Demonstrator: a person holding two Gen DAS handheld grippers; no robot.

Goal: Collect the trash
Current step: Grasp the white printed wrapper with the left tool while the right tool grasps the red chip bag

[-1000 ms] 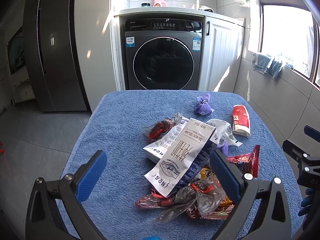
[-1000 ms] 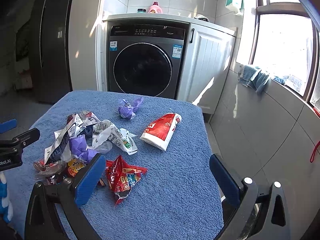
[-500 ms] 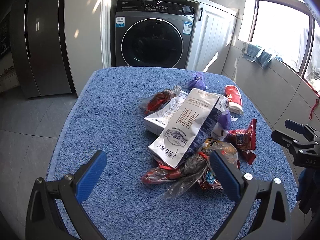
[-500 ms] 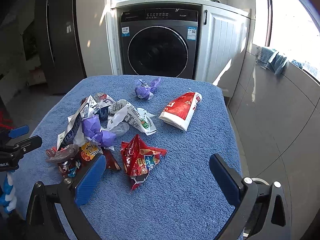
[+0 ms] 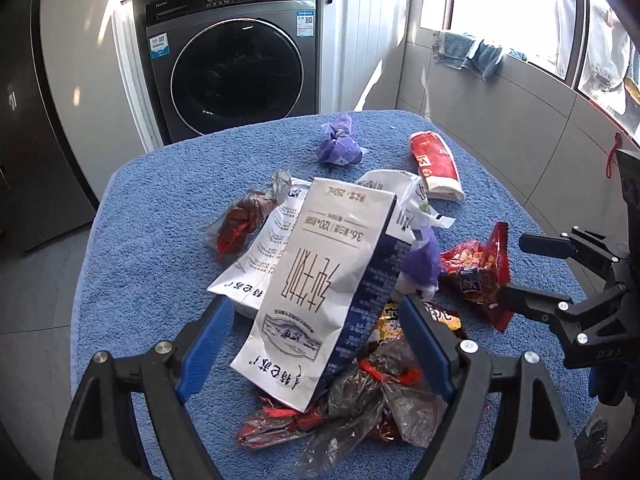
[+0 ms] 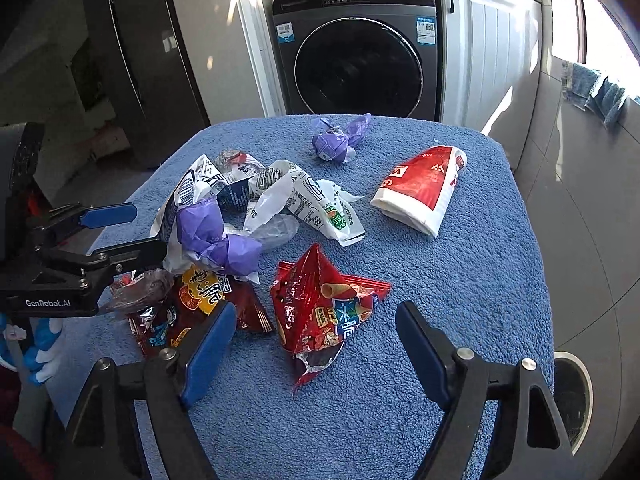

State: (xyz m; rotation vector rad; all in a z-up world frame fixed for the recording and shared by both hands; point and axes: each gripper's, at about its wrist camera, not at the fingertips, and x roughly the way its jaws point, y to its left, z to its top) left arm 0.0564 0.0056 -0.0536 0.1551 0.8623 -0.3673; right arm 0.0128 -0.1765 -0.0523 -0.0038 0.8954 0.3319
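- Presently, the left gripper [image 5: 316,330] is tilted down over a heap of trash on a table draped in a blue towel [image 5: 152,216]; its jaws are closing, with the lower part of a white milk carton [image 5: 320,280] between the blue pads [image 5: 208,340], which do not yet press on it.
- Directly under and ahead of that gripper: crumpled clear-and-red wrappers [image 5: 360,404] below the carton, and a second white carton [image 5: 260,256] partly beneath the first.
- Ahead-left of its fingers lies a dark red snack wrapper [image 5: 240,224]; ahead-right, a purple crumpled wrapper [image 5: 422,258] touching the carton's edge.
- The right gripper [image 6: 312,330] is likewise angled down, jaws closing; a torn red snack bag [image 6: 320,312] lies between the pads, not pressed by them.
- Left of the right gripper's left finger: a red-and-yellow snack packet [image 6: 200,300], touching the heap.
- Ahead of the right gripper: a white printed plastic bag [image 6: 316,204]; ahead-right and apart from the heap, a red-and-white packet [image 6: 420,188]; further ahead, a lone purple wrapper ball [image 6: 336,142].
- Beyond the table stands a front-loading washing machine [image 6: 356,52].
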